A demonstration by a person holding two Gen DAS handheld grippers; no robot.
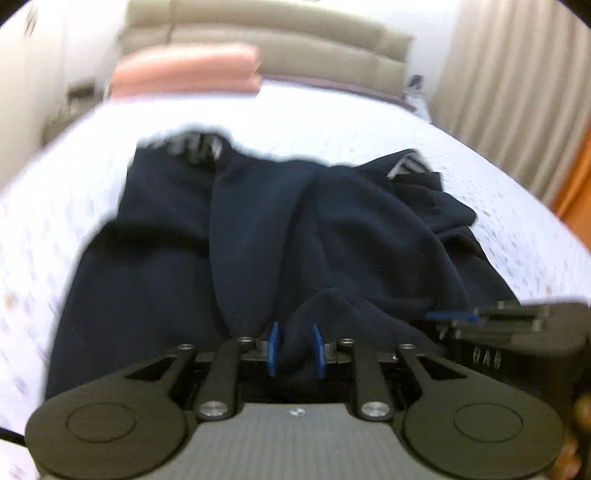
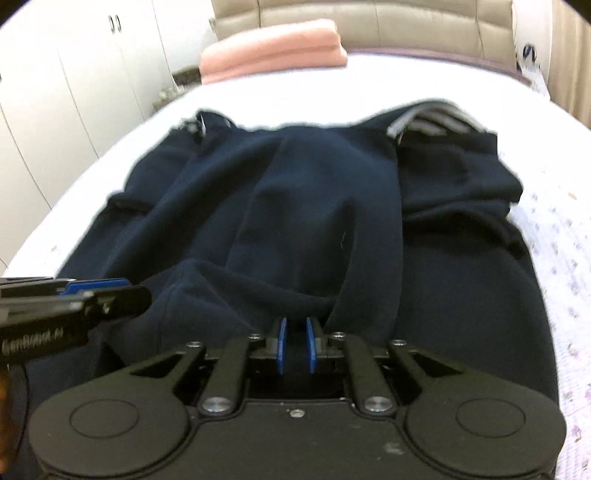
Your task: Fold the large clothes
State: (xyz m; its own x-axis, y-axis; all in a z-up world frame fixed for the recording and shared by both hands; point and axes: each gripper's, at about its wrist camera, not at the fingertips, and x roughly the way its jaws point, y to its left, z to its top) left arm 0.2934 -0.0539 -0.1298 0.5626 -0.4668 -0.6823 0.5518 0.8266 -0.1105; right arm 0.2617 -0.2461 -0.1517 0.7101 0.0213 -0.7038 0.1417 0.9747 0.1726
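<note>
A large dark navy garment [image 1: 277, 221] with grey stripes at its far corners lies spread and rumpled on the bed; it also fills the right wrist view [image 2: 314, 206]. My left gripper [image 1: 295, 349] is shut on a bunched fold of its near edge, cloth filling the gap between the blue pads. My right gripper [image 2: 295, 343] is shut on the near edge too, with cloth between its pads. The two grippers are close side by side: the right one shows at the left wrist view's right edge [image 1: 517, 325], the left one at the right wrist view's left edge [image 2: 66, 299].
The bed [image 1: 332, 114] has a white, faintly flowered cover. A folded pink blanket [image 2: 273, 50] lies at its far end before a beige padded headboard [image 2: 406, 26]. White wardrobe doors [image 2: 74, 74] stand on the left, curtains [image 1: 517, 74] on the right.
</note>
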